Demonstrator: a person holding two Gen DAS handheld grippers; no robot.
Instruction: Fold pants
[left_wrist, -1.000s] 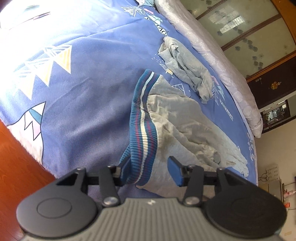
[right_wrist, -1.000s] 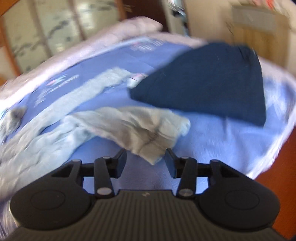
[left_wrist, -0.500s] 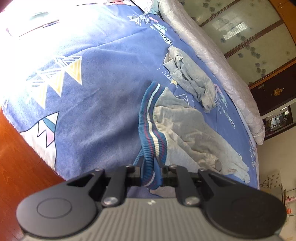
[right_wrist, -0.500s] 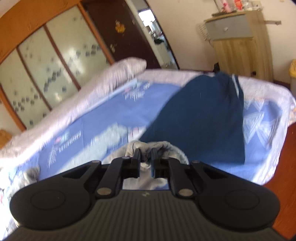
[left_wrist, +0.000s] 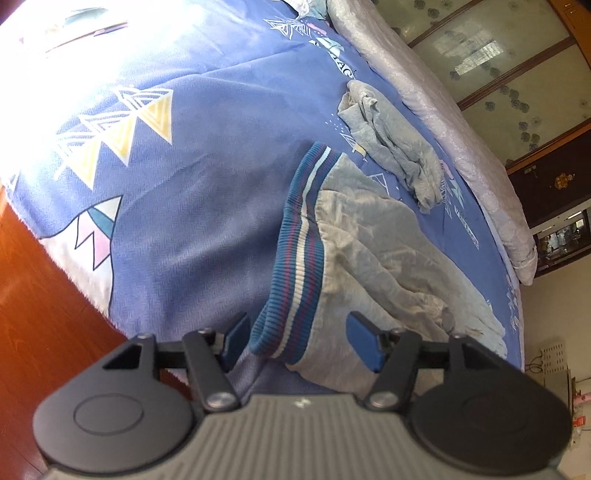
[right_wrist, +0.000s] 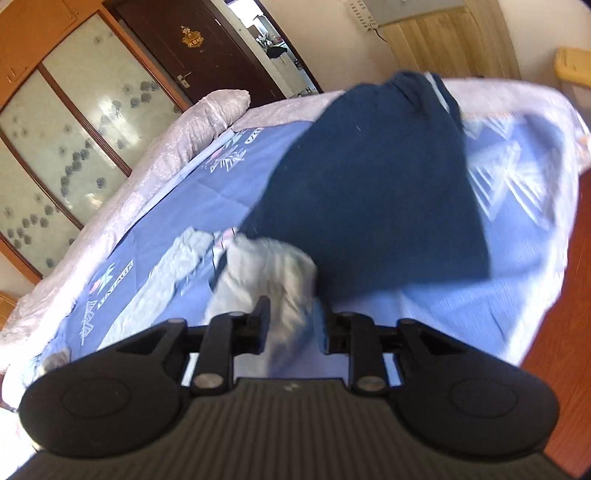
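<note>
1. Grey pants (left_wrist: 373, 258) lie crumpled on a blue patterned bedspread (left_wrist: 207, 177), close to the near edge of the bed. Their striped ribbed waistband (left_wrist: 299, 258), in blue, white and red, runs from the far middle of the left wrist view down to the tongs.
2. Left gripper (left_wrist: 301, 341): its jaws have just been opening and now stand spread. The near end of the waistband lies between the two blue pads (left_wrist: 364, 345), which do not press on it; a gap shows on either side.
3. Right gripper (right_wrist: 291, 321): its jaws have just been opening too, and stand partly apart. A bunched grey end of the pants (right_wrist: 273, 273) sits between the fingers (right_wrist: 261, 314). The cloth is blurred, and no pad can be seen pressing on it.
4. A second grey garment (left_wrist: 388, 144) lies rumpled farther off on the bedspread, just beyond the waistband's far end and apart from the pants.
5. A dark navy garment (right_wrist: 376, 199) lies spread flat on the right part of the bed in the right wrist view, just beyond the grey bunch.
6. A pale quilt (left_wrist: 443, 122) is rolled along the far side of the bed.
7. Behind the quilt stands a wardrobe (right_wrist: 77, 122) with frosted sliding panels in a wooden frame. A dark door (right_wrist: 207, 48) is to its right in the right wrist view.
8. A reddish wooden floor (left_wrist: 40, 295) borders the near edge of the bed.
</note>
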